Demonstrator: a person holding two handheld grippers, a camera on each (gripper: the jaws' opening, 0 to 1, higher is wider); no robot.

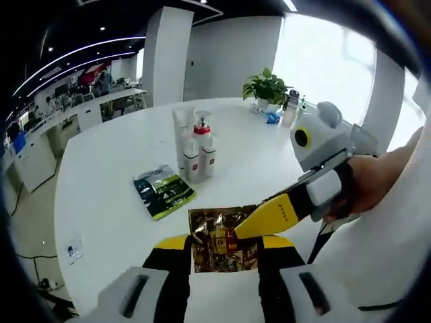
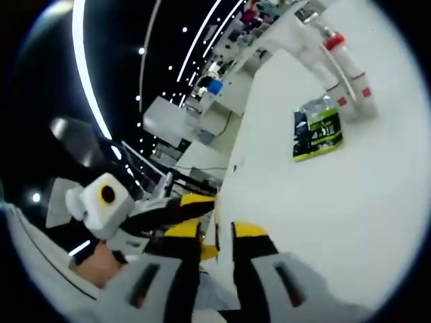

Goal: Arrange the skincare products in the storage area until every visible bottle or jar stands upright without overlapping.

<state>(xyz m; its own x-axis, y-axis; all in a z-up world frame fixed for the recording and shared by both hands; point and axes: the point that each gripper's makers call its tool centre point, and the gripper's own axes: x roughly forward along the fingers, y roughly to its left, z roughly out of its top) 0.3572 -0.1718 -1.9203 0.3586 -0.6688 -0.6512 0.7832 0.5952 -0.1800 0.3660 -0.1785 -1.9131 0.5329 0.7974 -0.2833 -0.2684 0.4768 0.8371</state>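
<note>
**Desk:** Gold foil, front and centre. What is it?

**Photographer:** A flat gold sachet (image 1: pixel 222 247) lying near on the white table (image 1: pixel 101 195), between the jaws of the left gripper (image 1: pixel 224 250), which stand apart on either side of it and grip nothing. The right gripper (image 1: pixel 259 225) reaches in from the right, its yellow tip resting on the sachet's upper edge.

**Desk:** And that one's fingers?

**Photographer:** In the right gripper view its jaws (image 2: pixel 217 242) show a narrow gap at the table edge. Whether they pinch the foil, I cannot tell.

**Desk:** Where are the products?

**Photographer:** The bottles (image 1: pixel 195 151) stand upright in a tight cluster farther back, one with a red collar. A green packet (image 1: pixel 163 190) lies flat just in front of them, to the left.

**Desk:** Pose of the hands?

**Photographer:** A hand (image 1: pixel 367 185) holds the right gripper angled down and leftward across the left one's jaws. The left points level, straight ahead.

**Desk:** Risks?

**Photographer:** The sachet is thin and slick, so a tip could skate over it or push it off the near edge. With the two tools crossing, the jaws could also clash.
</note>
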